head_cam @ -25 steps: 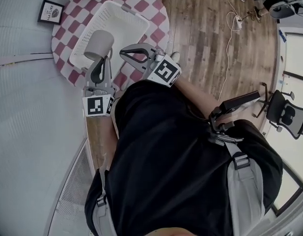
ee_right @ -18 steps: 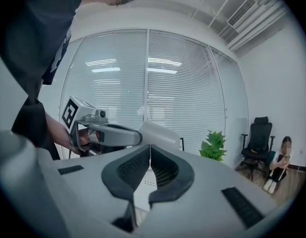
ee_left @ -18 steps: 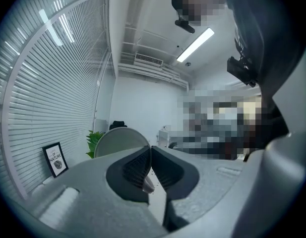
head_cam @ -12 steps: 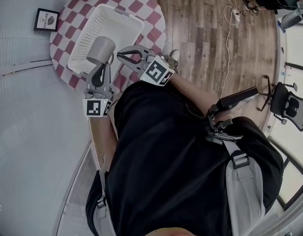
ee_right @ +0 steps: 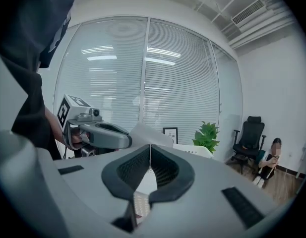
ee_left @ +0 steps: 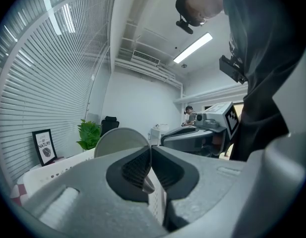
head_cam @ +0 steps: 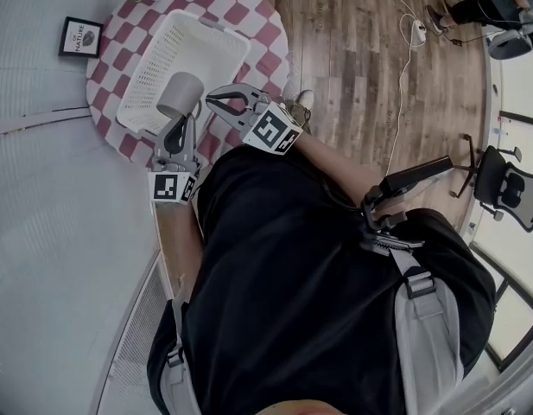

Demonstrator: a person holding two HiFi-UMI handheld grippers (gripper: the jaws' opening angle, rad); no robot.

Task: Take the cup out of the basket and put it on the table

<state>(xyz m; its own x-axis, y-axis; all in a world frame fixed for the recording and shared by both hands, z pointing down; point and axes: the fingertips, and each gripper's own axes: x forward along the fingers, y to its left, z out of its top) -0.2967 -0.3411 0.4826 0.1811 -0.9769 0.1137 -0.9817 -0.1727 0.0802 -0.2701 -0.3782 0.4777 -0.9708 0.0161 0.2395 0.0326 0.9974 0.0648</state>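
Over the basket (head_cam: pixel 149 80), left gripper (head_cam: pixel 177 124) points forward, clamping the cup (head_cam: pixel 181 94).

- Small black-framed picture (ee_left: pixel 43 147) beside the green plant: the word "NATURE" in dark capitals, under a shorter line too small to read

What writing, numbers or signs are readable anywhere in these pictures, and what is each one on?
"NATURE": on the framed picture.
The small line above that word: too small to read.
The two marker cubes: black-and-white square patterns only, no words or numbers.
Nothing else carries readable text.
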